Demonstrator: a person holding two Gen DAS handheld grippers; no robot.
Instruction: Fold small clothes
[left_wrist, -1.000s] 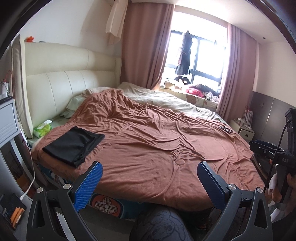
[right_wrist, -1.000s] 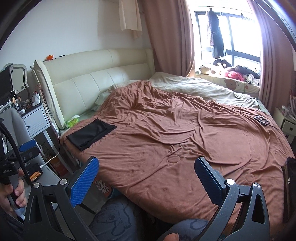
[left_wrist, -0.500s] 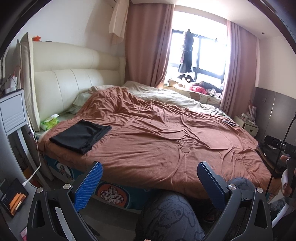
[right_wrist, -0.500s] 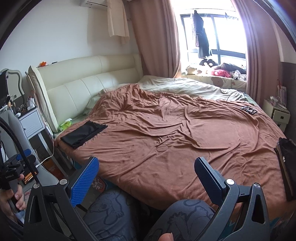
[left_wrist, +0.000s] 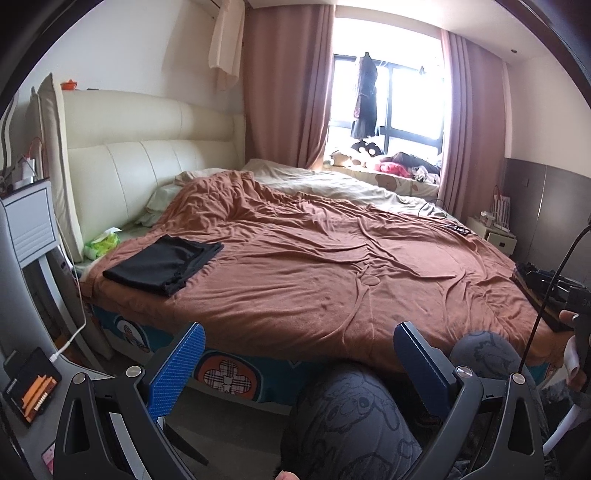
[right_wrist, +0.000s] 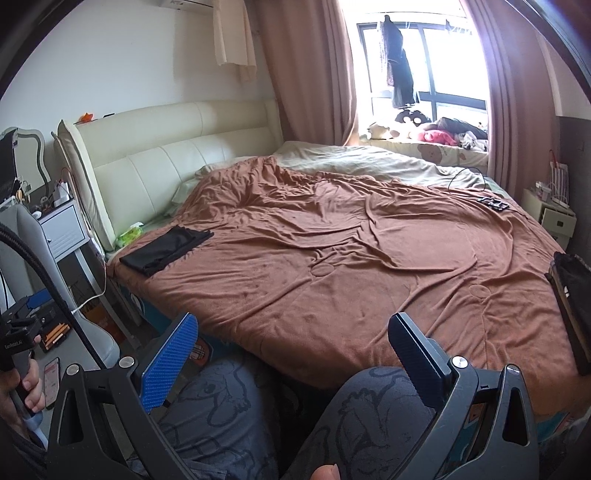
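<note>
Fingers of the left gripper are spread wide and empty; so are those of the right gripper, both held back off the bed. 1 folded black garment lies at 10 o'clock from both, well apart, its long axis toward the headboard. The left gripper looks nearer.

A wide bed with a cream padded headboard carries everything. A rumpled brown blanket covers most of it, with a pale green sheet bare along the window side. A folded black garment lies flat on the blanket near the headboard-side corner. A green tissue pack rests beside the headboard. A small black object with a cable lies on the blanket's far edge.
</note>
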